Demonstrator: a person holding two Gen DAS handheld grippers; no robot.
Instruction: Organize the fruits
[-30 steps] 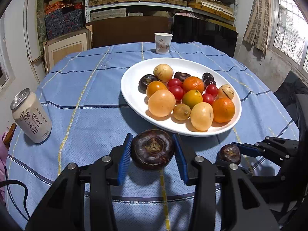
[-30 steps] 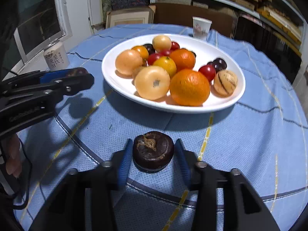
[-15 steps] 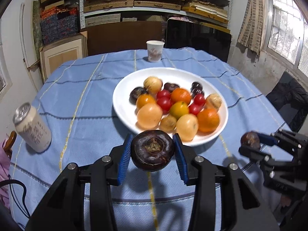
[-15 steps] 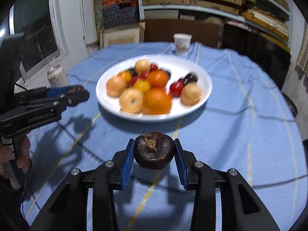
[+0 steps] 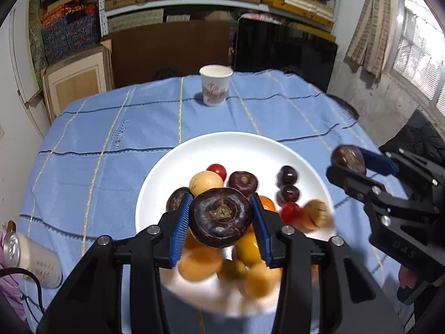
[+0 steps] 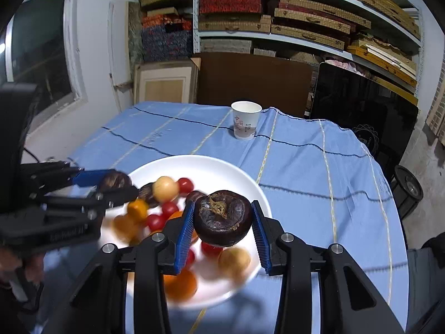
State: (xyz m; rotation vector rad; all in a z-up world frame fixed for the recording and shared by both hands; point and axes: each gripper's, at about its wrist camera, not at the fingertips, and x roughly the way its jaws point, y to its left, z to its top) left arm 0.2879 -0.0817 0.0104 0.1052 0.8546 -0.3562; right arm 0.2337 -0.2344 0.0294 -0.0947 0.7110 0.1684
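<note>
Since a second ago both grippers have lifted off the cloth and swung in over the plate, each carrying its dark fruit with it.

Left wrist view: the left gripper (image 5: 221, 221) is clenched on a dark brown fruit (image 5: 221, 217), blue pads pressing its two sides, stem scar facing the camera. It hangs above the near half of the white plate (image 5: 236, 147), over the orange and yellow fruit, which are blurred. That height probably keeps it clear of the pile until a free spot is chosen. The far half of the plate is bare, with dark plums (image 5: 287, 184) and cherry tomatoes grouped at the right. The right gripper (image 5: 347, 164) shows at the right edge, holding its own fruit beside the rim. A paper cup (image 5: 215, 89) stands well beyond; a can (image 5: 30, 258) lies at the left edge.

Right wrist view: the right gripper (image 6: 221, 222) grasps a second dark fruit (image 6: 222, 218) over the plate's (image 6: 194, 164) right side. The left gripper (image 6: 111, 186) reaches in from the left with its fruit. Both seem meant to join the dark fruits already there.
</note>
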